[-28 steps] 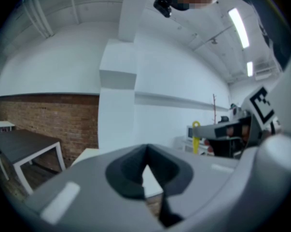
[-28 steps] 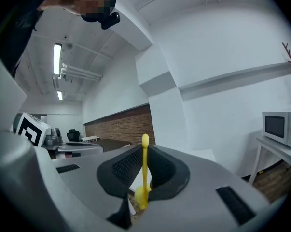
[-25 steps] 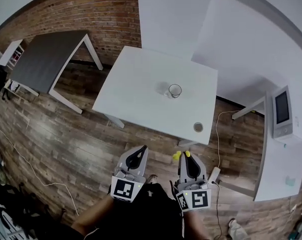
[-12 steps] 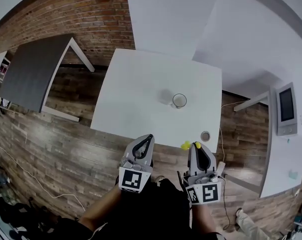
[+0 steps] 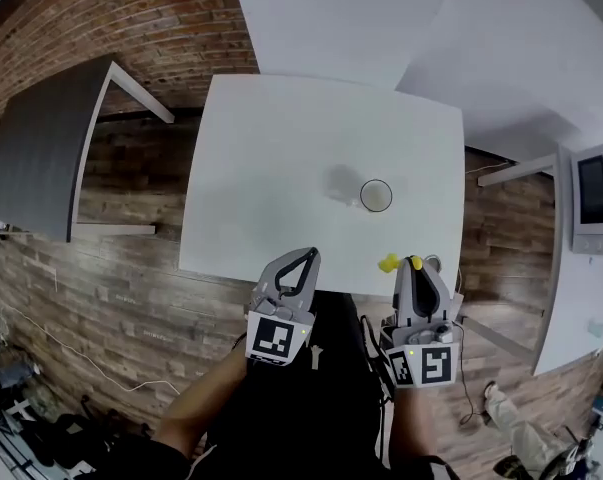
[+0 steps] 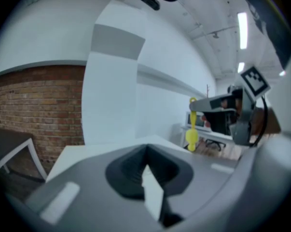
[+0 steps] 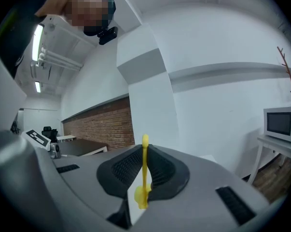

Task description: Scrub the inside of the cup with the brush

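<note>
Left side first: the left gripper (image 5: 304, 258) has its jaws pressed together with nothing in them. It sits at the near edge of the white table (image 5: 271, 148), pointing forward across it.

In the middle, the cup (image 5: 376, 196) stands upright on the table with its mouth facing up, on the right half and well ahead of both grippers. From the left jaws it lies forward and off to the right. From the right jaws it's forward and only slightly left, so the right hand looks like the nearer one.

On the right, the right gripper (image 5: 414, 266) has its jaws clamped on the yellow brush (image 7: 144, 175). In the right gripper view the brush stands upright across the jaws, so its long axis runs crosswise to where the gripper points. The thin end sticks up and the fatter end hangs below, and that lower end is probably the scrubbing one.

Since the cup opens upward and the brush's fat end points down, the two axes already roughly line up. The next move is likely just carrying the brush forward over the rim and then lowering it. The left jaws would have to open first if they're meant to steady the cup.
</note>
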`<state>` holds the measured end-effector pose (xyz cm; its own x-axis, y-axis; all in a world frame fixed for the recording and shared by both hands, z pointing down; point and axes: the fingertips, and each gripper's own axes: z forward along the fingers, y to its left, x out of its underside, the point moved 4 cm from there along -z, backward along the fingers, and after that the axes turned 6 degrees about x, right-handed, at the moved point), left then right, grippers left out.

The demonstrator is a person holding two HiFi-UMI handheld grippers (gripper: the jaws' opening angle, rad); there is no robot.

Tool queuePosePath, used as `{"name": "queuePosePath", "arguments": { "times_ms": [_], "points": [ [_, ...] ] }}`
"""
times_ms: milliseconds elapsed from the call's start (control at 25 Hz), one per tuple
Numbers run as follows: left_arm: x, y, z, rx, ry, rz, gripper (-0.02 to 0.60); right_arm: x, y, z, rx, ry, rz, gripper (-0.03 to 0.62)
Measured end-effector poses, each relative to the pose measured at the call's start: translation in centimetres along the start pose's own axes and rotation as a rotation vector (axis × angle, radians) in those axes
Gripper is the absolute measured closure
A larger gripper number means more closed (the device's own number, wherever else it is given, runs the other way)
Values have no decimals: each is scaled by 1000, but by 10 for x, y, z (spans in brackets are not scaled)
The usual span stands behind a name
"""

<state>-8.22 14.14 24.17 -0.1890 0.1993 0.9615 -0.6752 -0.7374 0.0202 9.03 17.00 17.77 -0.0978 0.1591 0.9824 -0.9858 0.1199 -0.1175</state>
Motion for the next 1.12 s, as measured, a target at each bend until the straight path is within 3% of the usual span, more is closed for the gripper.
{"name": "queuePosePath", "arguments": {
  "times_ms": [280,520,880,1000,1040,1120],
  "points": [
    [38,10,57,35,48,-9,577,29,-24,43,38,20,30,565],
    [82,12,106,83,132,-31,499,55,-40,73,41,26,74,563],
    [131,12,166,126,267,6,430,71,-61,105,32,14,117,564],
    [136,13,178,115,293,2,434,76,-66,114,26,12,131,564],
    [137,13,179,104,300,4,504,78,-67,117,22,12,135,564],
    [137,12,180,88,306,18,515,82,-68,120,15,13,140,563]
  ]
}}
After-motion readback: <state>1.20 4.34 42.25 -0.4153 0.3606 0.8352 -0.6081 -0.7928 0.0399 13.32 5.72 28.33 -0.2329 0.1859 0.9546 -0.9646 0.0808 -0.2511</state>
